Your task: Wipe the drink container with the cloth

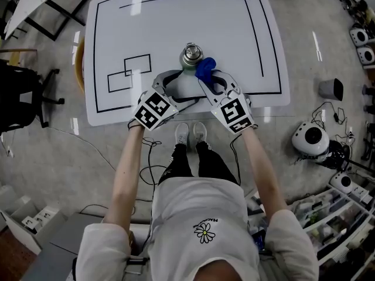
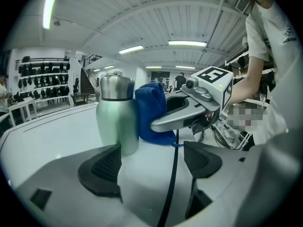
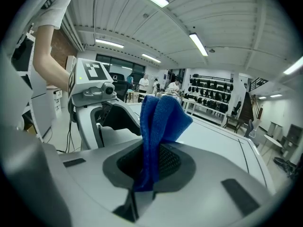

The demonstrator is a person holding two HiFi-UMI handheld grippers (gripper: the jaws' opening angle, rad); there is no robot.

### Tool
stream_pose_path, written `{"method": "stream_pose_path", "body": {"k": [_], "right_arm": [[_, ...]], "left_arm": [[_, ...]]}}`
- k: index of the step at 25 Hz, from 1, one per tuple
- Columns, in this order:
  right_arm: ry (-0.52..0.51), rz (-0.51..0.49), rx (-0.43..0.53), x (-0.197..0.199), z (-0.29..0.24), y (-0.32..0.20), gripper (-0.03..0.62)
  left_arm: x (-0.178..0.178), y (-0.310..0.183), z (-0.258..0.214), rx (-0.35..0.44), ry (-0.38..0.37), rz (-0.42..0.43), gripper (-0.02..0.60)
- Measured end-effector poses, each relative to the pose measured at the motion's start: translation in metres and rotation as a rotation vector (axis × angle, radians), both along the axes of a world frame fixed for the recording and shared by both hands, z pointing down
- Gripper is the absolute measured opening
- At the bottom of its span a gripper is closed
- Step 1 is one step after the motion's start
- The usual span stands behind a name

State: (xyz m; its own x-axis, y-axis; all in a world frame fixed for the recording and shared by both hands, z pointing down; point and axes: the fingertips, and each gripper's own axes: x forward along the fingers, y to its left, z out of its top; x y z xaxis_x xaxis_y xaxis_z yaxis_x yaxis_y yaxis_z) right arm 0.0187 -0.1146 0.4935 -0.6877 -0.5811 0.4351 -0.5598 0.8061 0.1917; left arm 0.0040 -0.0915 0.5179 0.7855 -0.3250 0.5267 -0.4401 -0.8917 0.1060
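Note:
A pale green drink bottle [image 1: 188,62] with a steel lid stands upright near the front middle of the white table [image 1: 176,22]. A blue cloth [image 1: 205,69] is pressed against the bottle's right side, and my right gripper [image 1: 206,78] is shut on it. In the right gripper view the cloth [image 3: 160,122] sticks up from between the closed pads. My left gripper [image 1: 173,79] is open just in front of the bottle. In the left gripper view the bottle [image 2: 116,117] stands just beyond the left pad [image 2: 102,167], with the cloth [image 2: 151,112] and right gripper [image 2: 189,112] beside it.
Black outlines of rectangles [image 1: 129,72] are drawn on the table to the left of the bottle. A dark chair [image 1: 23,92] stands on the floor at left. A round white device [image 1: 310,138], cables and shelves crowd the floor at right.

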Motion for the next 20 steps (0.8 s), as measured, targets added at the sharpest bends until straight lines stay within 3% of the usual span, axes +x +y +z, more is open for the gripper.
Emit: {"method": "stream_pose_path", "body": {"k": [4,8,13,16,20], "right_arm": [[-0.005,-0.003,0.0,0.001,0.0,0.001,0.043],[-0.01,-0.002,0.004,0.002,0.0,-0.001,0.043],[-0.017,0.004,0.002,0.002,0.0,-0.001,0.043],[-0.018,0.007,0.002,0.001,0.0,-0.001,0.043],[-0.019,0.006,0.001,0.0,0.0,0.0,0.043]], "left_arm": [[0.001,0.004,-0.002,0.006,0.0,0.023,0.399],[-0.013,-0.006,-0.004,0.07,-0.058,0.014,0.399],[-0.027,-0.043,-0.009,0.063,-0.01,-0.058,0.403],[-0.022,-0.06,-0.015,0.051,0.031,-0.042,0.418],[-0.013,-0.069,-0.017,0.05,0.03,0.004,0.423]]}}
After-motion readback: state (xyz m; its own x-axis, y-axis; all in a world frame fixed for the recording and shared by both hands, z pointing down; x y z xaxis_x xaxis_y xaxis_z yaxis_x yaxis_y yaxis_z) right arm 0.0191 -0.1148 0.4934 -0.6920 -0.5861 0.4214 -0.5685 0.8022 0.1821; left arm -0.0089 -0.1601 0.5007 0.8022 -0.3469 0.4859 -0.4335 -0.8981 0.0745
